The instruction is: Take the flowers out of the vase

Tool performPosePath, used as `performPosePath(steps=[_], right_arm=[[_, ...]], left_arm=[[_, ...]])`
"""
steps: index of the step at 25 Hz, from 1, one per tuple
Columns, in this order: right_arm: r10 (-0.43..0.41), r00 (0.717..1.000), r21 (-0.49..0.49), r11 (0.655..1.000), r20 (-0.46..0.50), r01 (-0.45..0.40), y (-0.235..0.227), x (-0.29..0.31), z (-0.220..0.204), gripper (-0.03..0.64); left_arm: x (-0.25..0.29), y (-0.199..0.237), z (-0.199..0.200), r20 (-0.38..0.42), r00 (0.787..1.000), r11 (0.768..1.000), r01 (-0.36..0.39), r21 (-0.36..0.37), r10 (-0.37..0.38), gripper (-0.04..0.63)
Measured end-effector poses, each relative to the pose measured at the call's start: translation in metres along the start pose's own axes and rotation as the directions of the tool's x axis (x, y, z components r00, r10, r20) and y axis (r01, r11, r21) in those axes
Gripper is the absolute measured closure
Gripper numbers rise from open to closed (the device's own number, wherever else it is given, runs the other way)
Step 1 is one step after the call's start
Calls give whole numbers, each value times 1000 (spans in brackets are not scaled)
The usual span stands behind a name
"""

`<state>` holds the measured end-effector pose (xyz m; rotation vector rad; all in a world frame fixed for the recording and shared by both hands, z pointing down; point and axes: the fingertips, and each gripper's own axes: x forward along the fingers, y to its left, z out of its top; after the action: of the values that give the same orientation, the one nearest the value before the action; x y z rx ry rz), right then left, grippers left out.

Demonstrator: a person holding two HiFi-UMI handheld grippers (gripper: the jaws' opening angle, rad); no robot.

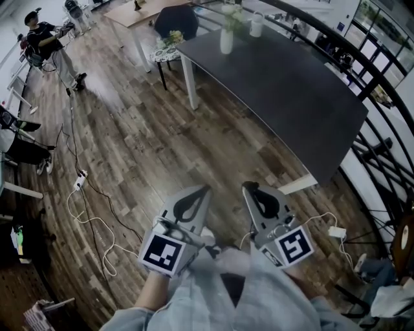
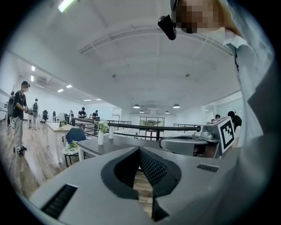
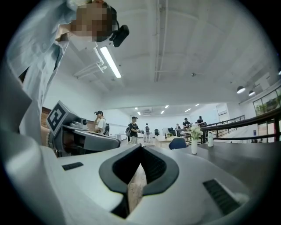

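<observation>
Flowers (image 1: 231, 14), pale, stand in a white vase (image 1: 226, 41) at the far end of a dark table (image 1: 291, 97); vase upright, stems inside it. A white bottle (image 1: 257, 24) stands just beside the vase on the same end. A blue chair (image 1: 176, 22) with a floral cushion (image 1: 167, 49) sits near that corner of the table. Wood floor (image 1: 136, 142) between table and observer, white cables (image 1: 90, 213) trailing across it at left. Left gripper (image 1: 206, 189) and right gripper (image 1: 250, 186) are held side by side over the floor, well apart from the vase and short of the table's near end. Each has its jaws together with nothing between them, only floor showing past the pads. A person (image 1: 42, 35) stands far off at upper left.
</observation>
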<state>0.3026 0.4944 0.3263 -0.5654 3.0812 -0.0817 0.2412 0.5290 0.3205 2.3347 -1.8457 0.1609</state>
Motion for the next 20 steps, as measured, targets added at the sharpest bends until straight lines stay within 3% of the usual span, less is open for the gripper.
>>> performPosePath(steps=[11, 20], right_arm=[[-28, 1000, 0, 1000, 4, 28, -12, 102, 10, 615], [-77, 997, 16, 997, 29, 77, -27, 156, 8, 615]], left_arm=[[21, 96, 15, 3, 1000, 1000, 18, -1, -18, 595], [41, 150, 18, -4, 999, 999, 50, 16, -50, 595]])
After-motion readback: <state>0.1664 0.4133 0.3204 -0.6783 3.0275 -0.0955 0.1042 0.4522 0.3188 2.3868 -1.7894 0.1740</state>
